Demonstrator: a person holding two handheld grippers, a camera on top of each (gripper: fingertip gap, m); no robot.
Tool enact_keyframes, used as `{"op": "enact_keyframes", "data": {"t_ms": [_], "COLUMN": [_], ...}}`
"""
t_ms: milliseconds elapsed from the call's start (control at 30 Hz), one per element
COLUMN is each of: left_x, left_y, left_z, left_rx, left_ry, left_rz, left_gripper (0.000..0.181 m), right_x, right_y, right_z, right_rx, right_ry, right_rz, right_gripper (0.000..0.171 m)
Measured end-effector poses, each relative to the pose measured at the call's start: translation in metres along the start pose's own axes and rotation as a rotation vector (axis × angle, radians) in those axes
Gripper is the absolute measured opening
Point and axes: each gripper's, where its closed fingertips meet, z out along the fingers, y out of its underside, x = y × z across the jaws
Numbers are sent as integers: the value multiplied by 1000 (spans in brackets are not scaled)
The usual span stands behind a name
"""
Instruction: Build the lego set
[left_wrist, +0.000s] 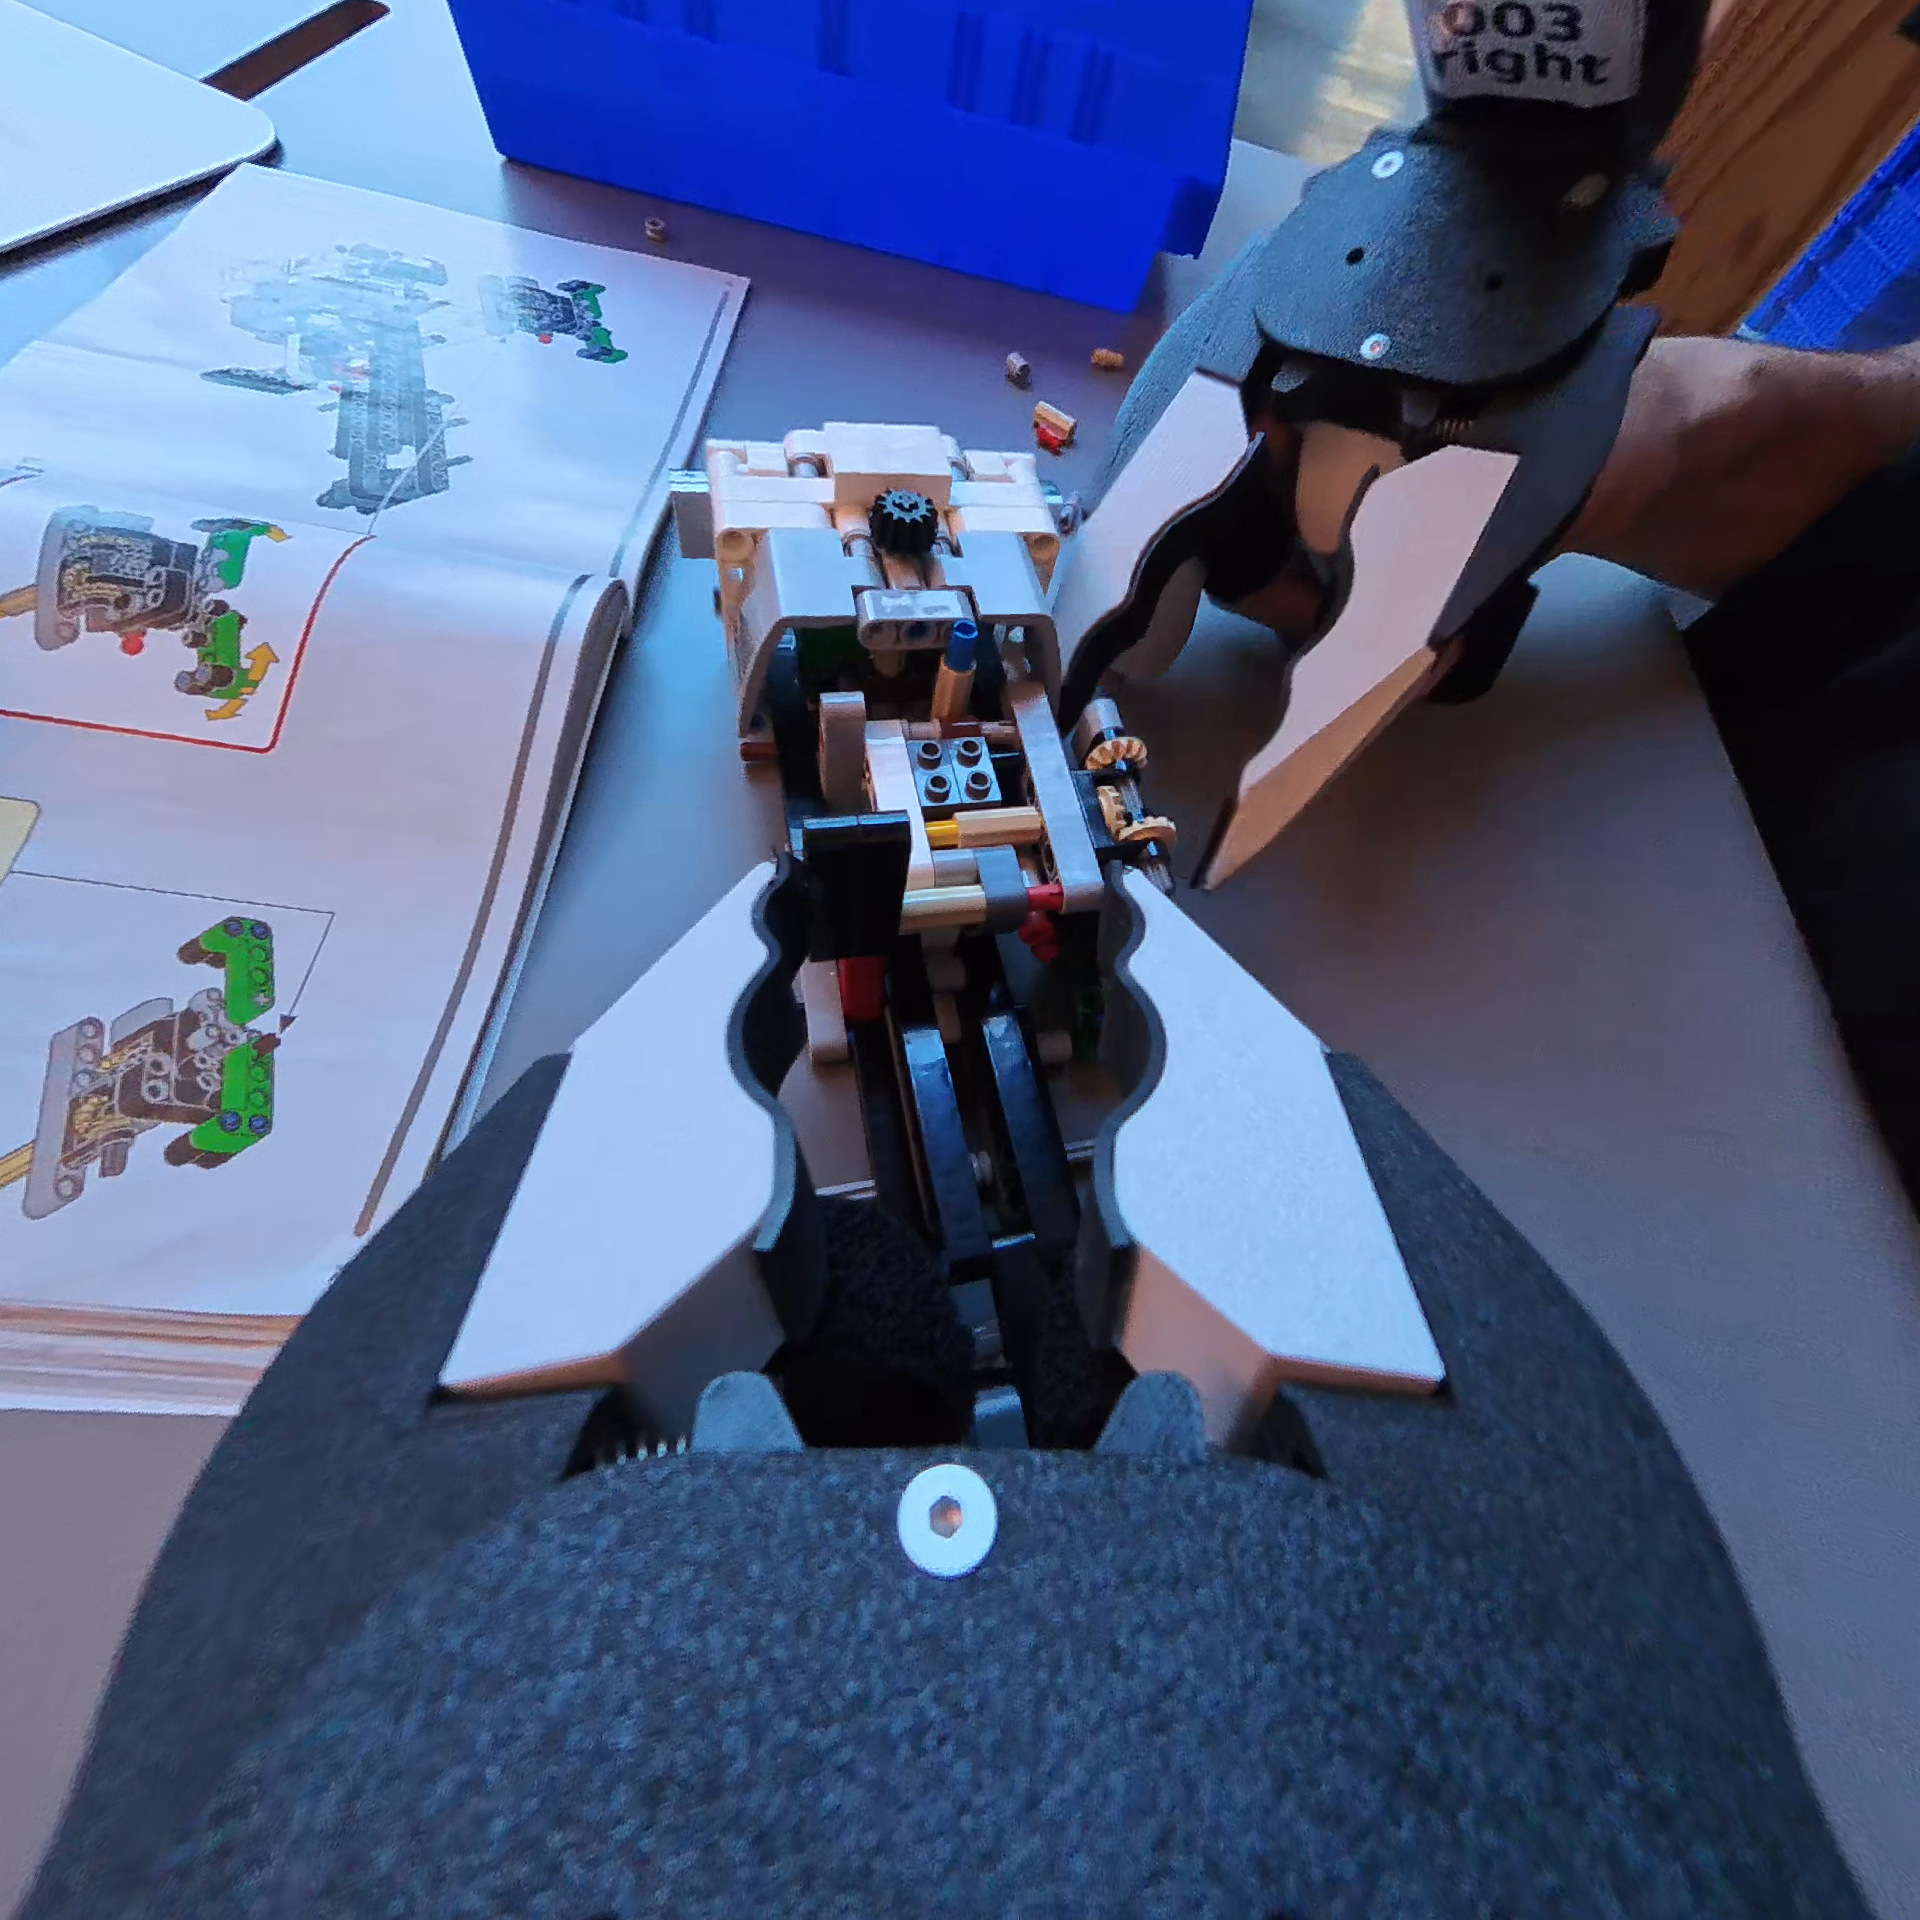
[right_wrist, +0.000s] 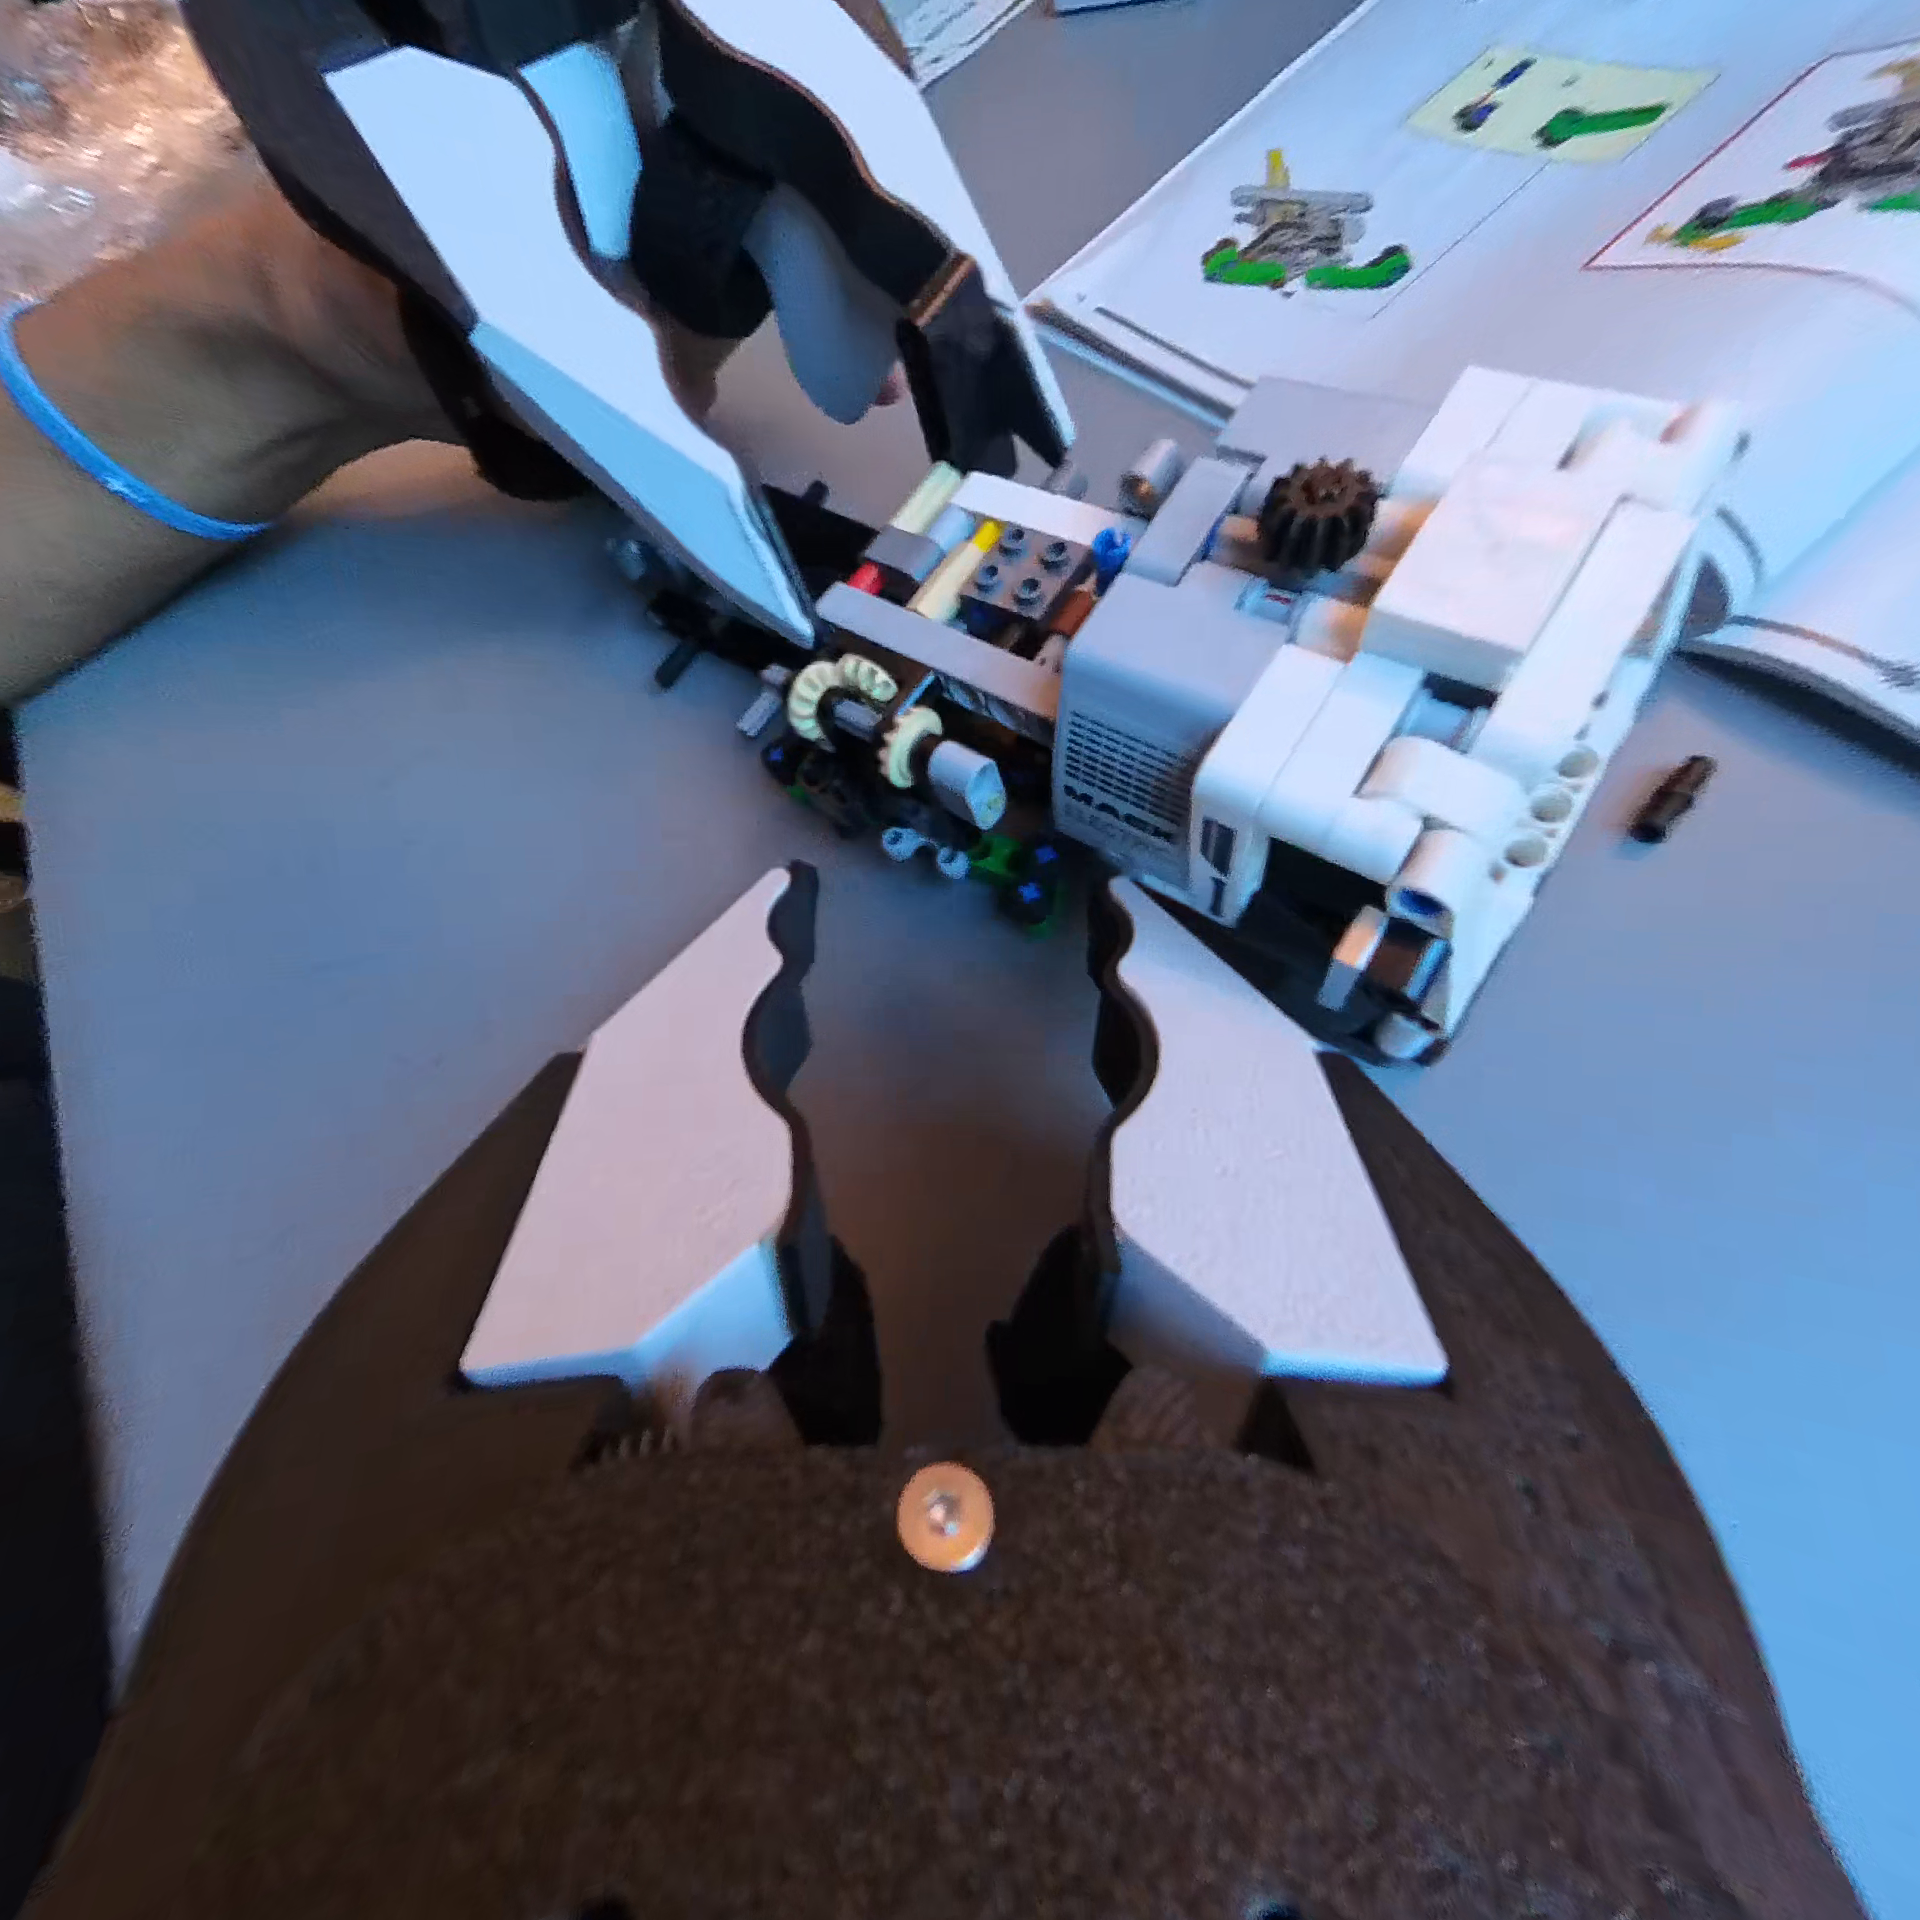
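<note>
My left tool (left_wrist: 951, 894) grips the lego truck (left_wrist: 914, 665) on the table (left_wrist: 1455, 1091).
Its fingers clamp the truck's near end. My right tool (right_wrist: 951, 904) hangs open and empty just beside the truck's right side, by the tan gears (right_wrist: 842, 698). An open instruction booklet (left_wrist: 343, 623) lies left; a blue bin (left_wrist: 862, 125) stands far behind.

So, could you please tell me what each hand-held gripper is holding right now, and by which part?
The left hand-held gripper clamps the lego model at its dark rear end. The right hand-held gripper is open beside the model, holding nothing.
</note>
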Motion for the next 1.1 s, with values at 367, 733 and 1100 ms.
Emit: {"op": "enact_keyframes", "data": {"t_ms": [367, 733, 1100], "left_x": [3, 25, 65], "left_y": [2, 6, 7], "left_z": [-2, 0, 14], "left_rx": [-5, -37, -67], "left_ry": [22, 81, 164], "left_rz": [7, 49, 139], "left_gripper": [54, 54, 54], "right_x": [-20, -51, -78], "right_y": [8, 18, 41], "right_z": [-14, -37, -64], "right_rx": [-20, 15, 50], "right_ry": [-153, -234, -270], "right_rz": [62, 65, 90], "right_gripper": [46, 47, 47]}}
